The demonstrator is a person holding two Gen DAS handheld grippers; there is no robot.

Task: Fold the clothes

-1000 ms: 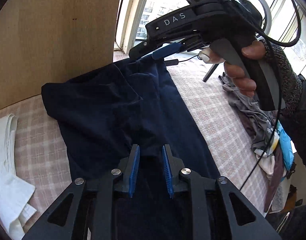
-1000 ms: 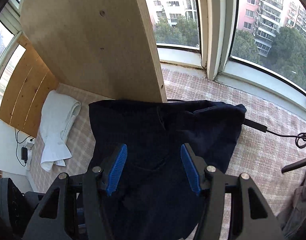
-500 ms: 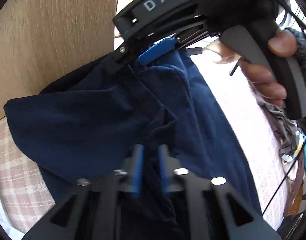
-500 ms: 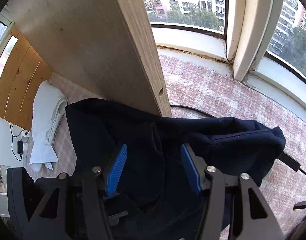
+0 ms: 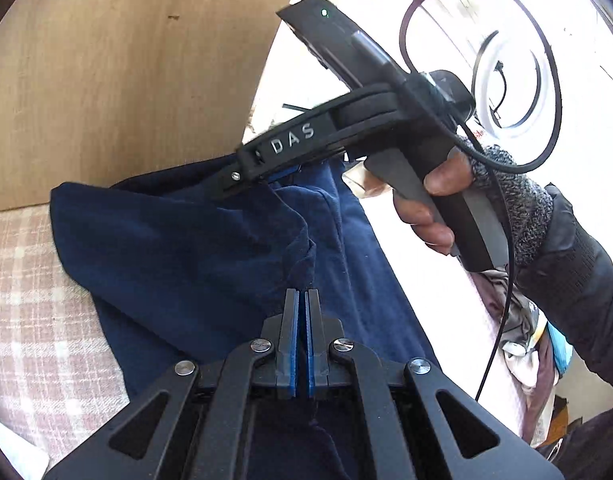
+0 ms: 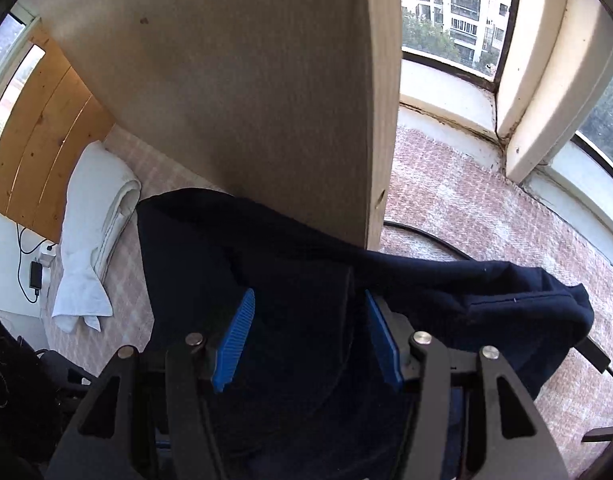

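Left wrist view shows the left gripper [image 5: 300, 300] with its blue pads pressed together, pinching a raised fold of a navy garment [image 5: 178, 248]. That dark blue cloth lies spread over a pink-and-white checked bedcover [image 5: 34, 320], its far edge bunched against an upright wooden board [image 5: 126, 72]. Farther off, the right gripper [image 5: 246, 178] reaches down onto the garment's far edge, a person's hand [image 5: 438, 200] around its handle.

Right wrist view shows the right gripper's jaws have just been closing, yet the blue pads [image 6: 234, 336] stand apart with navy cloth lying between and under them — no pinch is visible.

Risks from here, as I judge them: the left pinch sits on a thin ridge, so a quick lift could let the cloth slide out. If the right jaws shut on one layer only, the fold would come out crooked. A black cable [image 6: 426, 236] runs just beside the garment's far right edge — dragging the cloth that way could snag it. A folded white cloth [image 6: 94, 232] lies well to the left, out of the way.
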